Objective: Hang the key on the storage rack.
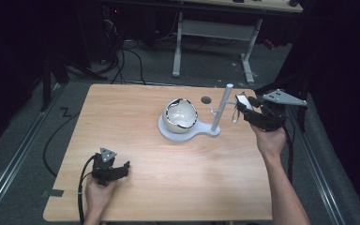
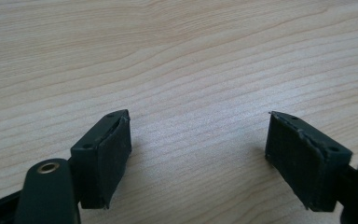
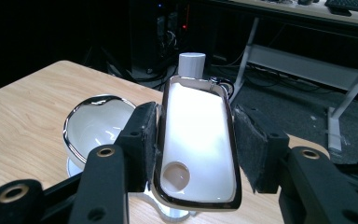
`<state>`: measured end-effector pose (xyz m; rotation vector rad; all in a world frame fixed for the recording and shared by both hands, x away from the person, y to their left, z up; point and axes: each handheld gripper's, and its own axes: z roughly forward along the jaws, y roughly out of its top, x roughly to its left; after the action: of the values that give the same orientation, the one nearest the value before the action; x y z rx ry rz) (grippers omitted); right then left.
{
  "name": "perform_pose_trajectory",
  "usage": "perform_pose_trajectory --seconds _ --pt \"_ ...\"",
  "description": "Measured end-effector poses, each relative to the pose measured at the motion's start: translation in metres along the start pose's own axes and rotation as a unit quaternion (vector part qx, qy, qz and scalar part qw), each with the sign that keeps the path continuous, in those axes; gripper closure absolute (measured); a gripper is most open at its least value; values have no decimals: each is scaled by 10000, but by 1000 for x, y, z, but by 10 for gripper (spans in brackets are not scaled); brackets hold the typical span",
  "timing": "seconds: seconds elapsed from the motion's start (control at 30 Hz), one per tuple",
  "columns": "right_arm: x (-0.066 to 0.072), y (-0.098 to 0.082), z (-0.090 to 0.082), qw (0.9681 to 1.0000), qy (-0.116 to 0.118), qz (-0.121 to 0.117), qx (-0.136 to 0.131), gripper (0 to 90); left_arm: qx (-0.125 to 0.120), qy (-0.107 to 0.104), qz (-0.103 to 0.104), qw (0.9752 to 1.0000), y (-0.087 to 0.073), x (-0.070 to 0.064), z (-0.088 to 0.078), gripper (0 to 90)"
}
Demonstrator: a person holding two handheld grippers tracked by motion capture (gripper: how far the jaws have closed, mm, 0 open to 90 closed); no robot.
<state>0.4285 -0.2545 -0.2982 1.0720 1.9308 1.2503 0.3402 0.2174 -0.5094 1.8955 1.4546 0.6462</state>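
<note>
Left claw point(image 2: 198, 154) agape, right claw point(image 3: 196, 154) clamped

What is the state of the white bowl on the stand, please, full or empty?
Empty: the white bowl shows a bare glossy inside in the right gripper view, sitting on the stand.

The gripper point(image 3: 196, 154) hides the white stand's point(image 3: 192, 65) lower post.

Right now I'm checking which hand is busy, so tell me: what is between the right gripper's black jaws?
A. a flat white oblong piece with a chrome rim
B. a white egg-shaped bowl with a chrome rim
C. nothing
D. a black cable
A: in the right gripper view the right gripper is shut on the flat white chrome-rimmed piece, in front of the white post.
</note>
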Motion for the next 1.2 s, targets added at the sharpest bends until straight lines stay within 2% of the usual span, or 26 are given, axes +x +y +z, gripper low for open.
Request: perform_pose_trajectory --seconds 0.7,1.2 --pt "-1 6 14 10000 -56 34 50 512 0 -3 0 10000 0 0 0 227" --pt "-12 -7 17 9996 -121 167 181 511 1 -2 1 10000 0 0 0 227"
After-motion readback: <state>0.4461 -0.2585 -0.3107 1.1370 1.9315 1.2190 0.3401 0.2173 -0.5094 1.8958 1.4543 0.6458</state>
